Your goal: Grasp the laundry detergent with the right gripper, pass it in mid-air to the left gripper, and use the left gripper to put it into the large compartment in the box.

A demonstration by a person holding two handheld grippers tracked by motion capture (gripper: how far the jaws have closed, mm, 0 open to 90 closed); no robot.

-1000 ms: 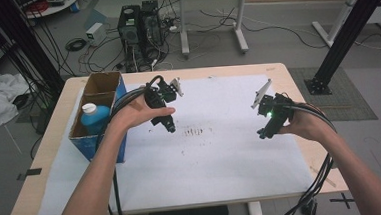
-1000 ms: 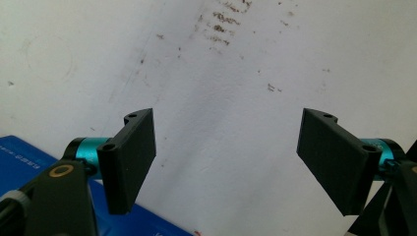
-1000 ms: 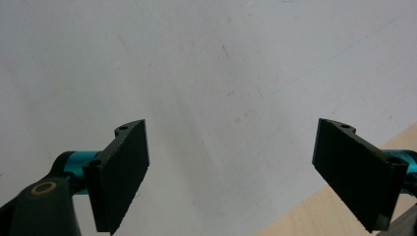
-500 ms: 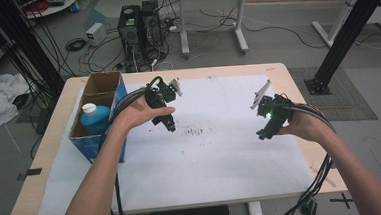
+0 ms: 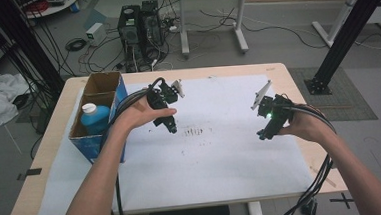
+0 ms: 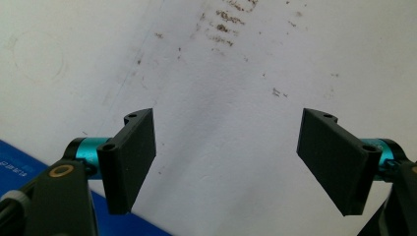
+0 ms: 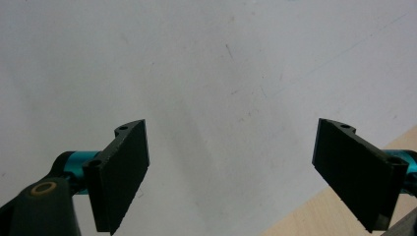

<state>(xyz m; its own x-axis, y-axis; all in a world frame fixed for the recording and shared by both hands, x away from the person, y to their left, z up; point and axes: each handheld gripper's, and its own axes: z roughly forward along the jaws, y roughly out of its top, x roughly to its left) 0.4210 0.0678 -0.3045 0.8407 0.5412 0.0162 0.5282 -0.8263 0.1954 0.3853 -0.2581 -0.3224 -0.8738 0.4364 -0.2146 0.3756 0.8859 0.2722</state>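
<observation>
high view: a person stands at a wooden desk covered by a white sheet, forearms entering from the bottom edge. the left hand holds the left gripper above the sheet's left-centre part, jaws pointing down toward the sheet; the right hand holds the right gripper above the sheet's right part, a green light glowing on its body. the two grippers are well apart. a patch of small dark specks marks the sheet between them, just beside the left gripper's tip. at the desk's left edge stands an open blue cardboard box containing a blue bottle with a white cap. black cables trail from both grippers off the near edge of the desk.

left gripper view: both black jaws stand wide apart, released, with nothing between them; below lies the white sheet with the dark specks at the top, and a blue corner of the box at lower left.

right gripper view: the jaws are likewise spread and empty over the plain white sheet; bare wood of the desk shows at lower right.

no task object is named.
</observation>
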